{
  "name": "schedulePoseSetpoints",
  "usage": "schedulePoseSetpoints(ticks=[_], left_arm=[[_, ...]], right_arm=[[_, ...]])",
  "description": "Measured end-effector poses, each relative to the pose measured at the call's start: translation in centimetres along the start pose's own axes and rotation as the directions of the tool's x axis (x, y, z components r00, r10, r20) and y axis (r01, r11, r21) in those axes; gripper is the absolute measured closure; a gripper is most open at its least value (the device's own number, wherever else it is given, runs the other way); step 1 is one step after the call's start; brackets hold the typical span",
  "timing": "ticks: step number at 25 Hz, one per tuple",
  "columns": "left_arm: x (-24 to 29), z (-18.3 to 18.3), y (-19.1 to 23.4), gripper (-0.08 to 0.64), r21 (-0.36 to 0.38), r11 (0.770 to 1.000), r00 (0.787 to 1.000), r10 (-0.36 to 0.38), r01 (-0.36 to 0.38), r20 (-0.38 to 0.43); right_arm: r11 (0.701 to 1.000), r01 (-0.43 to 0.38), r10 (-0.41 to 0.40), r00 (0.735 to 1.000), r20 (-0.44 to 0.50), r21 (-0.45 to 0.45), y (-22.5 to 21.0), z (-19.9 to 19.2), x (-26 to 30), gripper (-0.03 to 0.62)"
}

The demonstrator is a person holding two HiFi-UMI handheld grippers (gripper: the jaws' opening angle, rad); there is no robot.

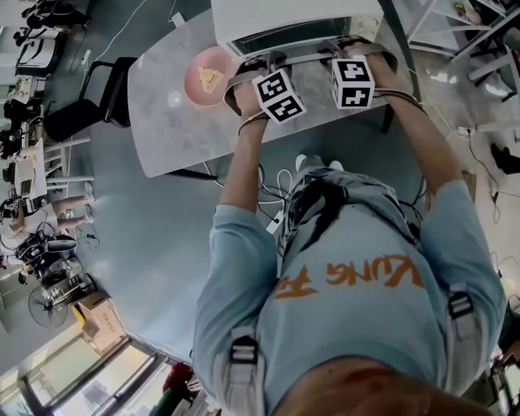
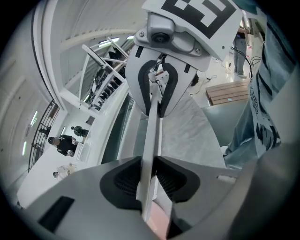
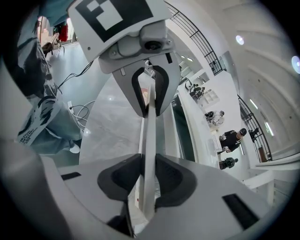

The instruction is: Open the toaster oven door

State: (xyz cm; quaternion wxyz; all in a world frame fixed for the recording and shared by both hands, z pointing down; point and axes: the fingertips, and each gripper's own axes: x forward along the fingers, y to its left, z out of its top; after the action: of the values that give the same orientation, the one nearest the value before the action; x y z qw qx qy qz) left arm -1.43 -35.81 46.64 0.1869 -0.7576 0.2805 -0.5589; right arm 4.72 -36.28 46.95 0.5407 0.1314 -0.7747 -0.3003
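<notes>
Oven: white box-shaped metal toaster oven [image 1: 292, 16] sits at the far side of the grey stone-look table [image 1: 187, 138], right in front of the person.
Door: dark glass door [image 1: 284, 36] faces the person. Can't tell if it's open a crack yet.
Handle: thin white handle bar [image 1: 307, 55] runs sideways across the door front, left to right.
L gripper: L gripper [image 2: 149, 176] has its black pads squeezed on the handle bar near its left end. Jaws are only as far apart as the bar is thick.
R gripper: R gripper [image 3: 149, 180] does the same near the right end, pads tight on the bar, nothing else in them.
Key spot: the bar is already btw both pairs of jaws. Its long way lies across the jaws, so they bite it from each side. The door is just past the bar, away from the person. I think the pull must come back toward the person & down.
Nearer hand: both look abt the same, one per end.
Head view only: whole oven, table & round pink plate [image 1: 195, 85] w/ a bit of yellow food, just left of the L gripper. The marker cubes hide the pads here.
Gripper views only: pads pinching the bar, & each one sees the other gripper at the bar's far end.
Watch out: if one hand pulls more, the bar could slip, I guess.
</notes>
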Motion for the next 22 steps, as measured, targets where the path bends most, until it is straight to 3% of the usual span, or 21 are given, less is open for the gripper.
schedulePoseSetpoints(ticks=[11, 22], left_arm=[[-0.4, -0.5, -3.5, 0.468, -0.005, 0.995, 0.995, 0.100, -0.100, -0.012], [-0.4, -1.3, -8.6, 0.468, -0.026, 0.992, 0.993, 0.120, -0.120, 0.004]], right_arm=[[0.988, 0.152, -0.152, 0.988, -0.009, 0.022, 3.3, 0.4, -0.4, 0.506], [0.972, 0.227, -0.223, 0.971, -0.083, 0.053, 7.9, 0.4, -0.1, 0.509]])
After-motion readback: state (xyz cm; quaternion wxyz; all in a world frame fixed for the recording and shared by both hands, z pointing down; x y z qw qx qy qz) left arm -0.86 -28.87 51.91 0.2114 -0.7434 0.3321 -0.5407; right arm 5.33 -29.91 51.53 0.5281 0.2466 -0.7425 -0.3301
